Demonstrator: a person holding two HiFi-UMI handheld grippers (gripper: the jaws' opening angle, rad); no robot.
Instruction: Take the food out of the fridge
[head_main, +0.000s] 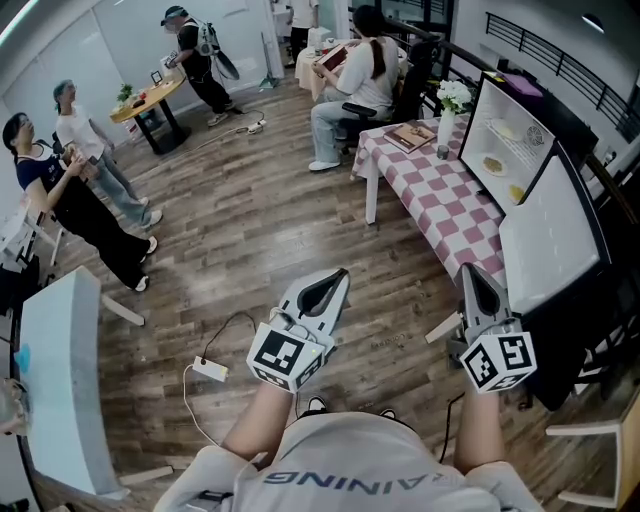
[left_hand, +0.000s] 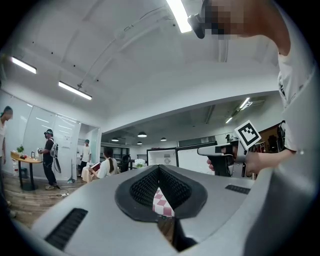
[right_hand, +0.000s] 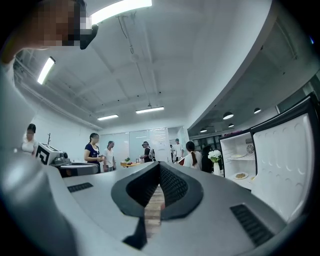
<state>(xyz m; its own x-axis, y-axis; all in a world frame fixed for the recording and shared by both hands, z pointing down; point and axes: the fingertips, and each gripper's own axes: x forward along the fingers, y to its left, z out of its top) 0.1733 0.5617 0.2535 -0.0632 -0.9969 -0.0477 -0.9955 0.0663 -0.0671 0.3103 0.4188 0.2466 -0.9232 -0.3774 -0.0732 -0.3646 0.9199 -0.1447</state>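
Note:
The small white fridge (head_main: 520, 140) stands open on the right, its door (head_main: 555, 235) swung toward me. Plates of food (head_main: 494, 165) lie on its shelves. In the head view my left gripper (head_main: 341, 273) and right gripper (head_main: 468, 268) are both held level over the wooden floor, short of the fridge, jaws shut and nothing in them. The right gripper view shows the open fridge (right_hand: 239, 159) ahead to the right, with a plate of food (right_hand: 241, 175) on a shelf. The left gripper view shows the fridge (left_hand: 163, 157) far ahead and my right gripper (left_hand: 200, 150) beside it.
A table with a pink checkered cloth (head_main: 440, 195) stands before the fridge, carrying a vase of white flowers (head_main: 450, 100). A person sits behind it (head_main: 365, 70); others stand at the left (head_main: 70, 190). A power strip with cable (head_main: 210, 370) lies on the floor by a white cabinet (head_main: 60, 380).

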